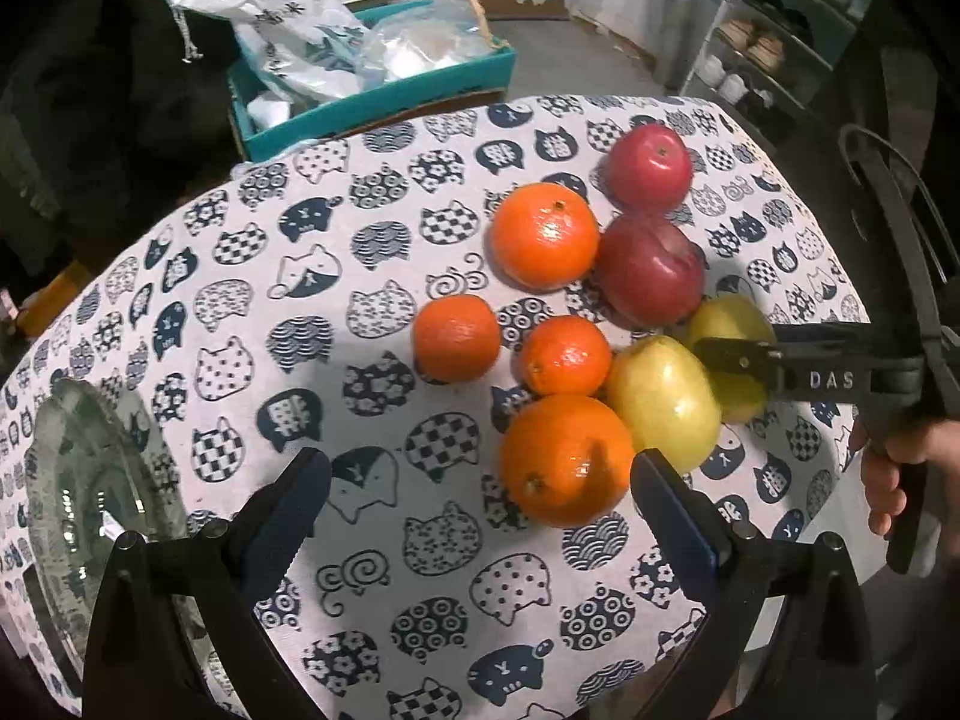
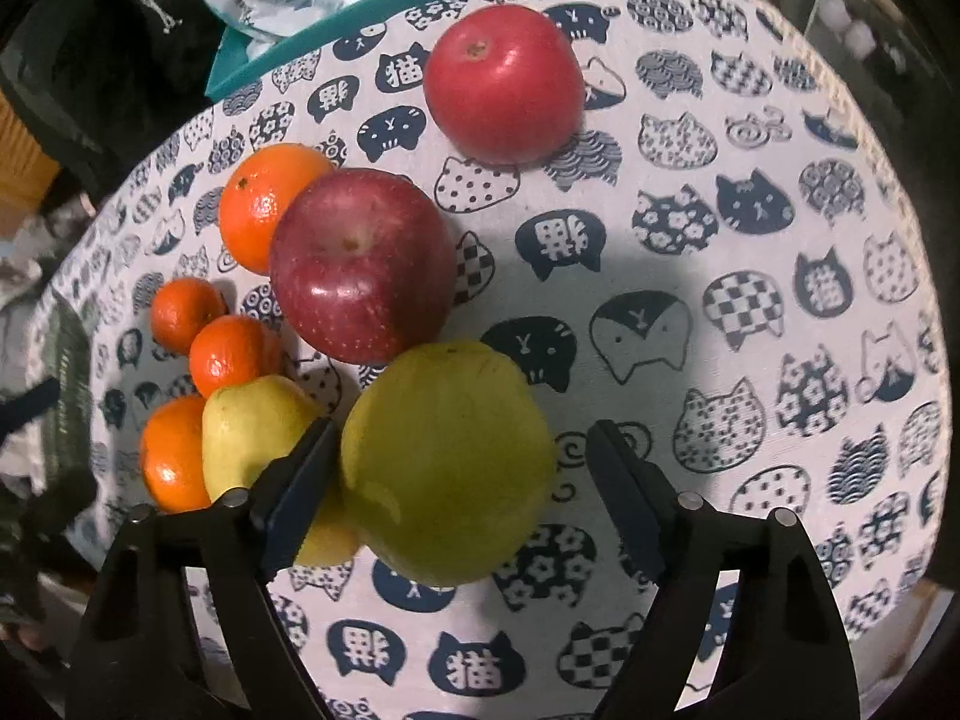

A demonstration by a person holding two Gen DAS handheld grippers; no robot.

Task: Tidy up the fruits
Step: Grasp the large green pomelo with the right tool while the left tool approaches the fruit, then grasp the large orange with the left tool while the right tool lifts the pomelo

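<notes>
Two red apples (image 2: 504,81) (image 2: 360,264), two yellow-green apples and several oranges lie clustered on a cat-print tablecloth (image 1: 360,312). My right gripper (image 2: 465,432) points down over the larger green apple (image 2: 447,462), which sits between its jaws. The left pad (image 2: 306,480) is against the apple, while a strip of cloth shows between the apple and the right pad, so it is open. In the left wrist view one of its fingers (image 1: 738,360) lies across that apple (image 1: 732,318). My left gripper (image 1: 480,462) is open wide, with the biggest orange (image 1: 564,459) just inside its right finger.
A clear glass plate (image 1: 78,504) sits at the table's left edge, beside my left gripper. A teal box (image 1: 384,102) stuffed with plastic bags stands beyond the far edge. A shelf with shoes (image 1: 774,42) is at the back right. A hand (image 1: 888,480) holds the right gripper's handle.
</notes>
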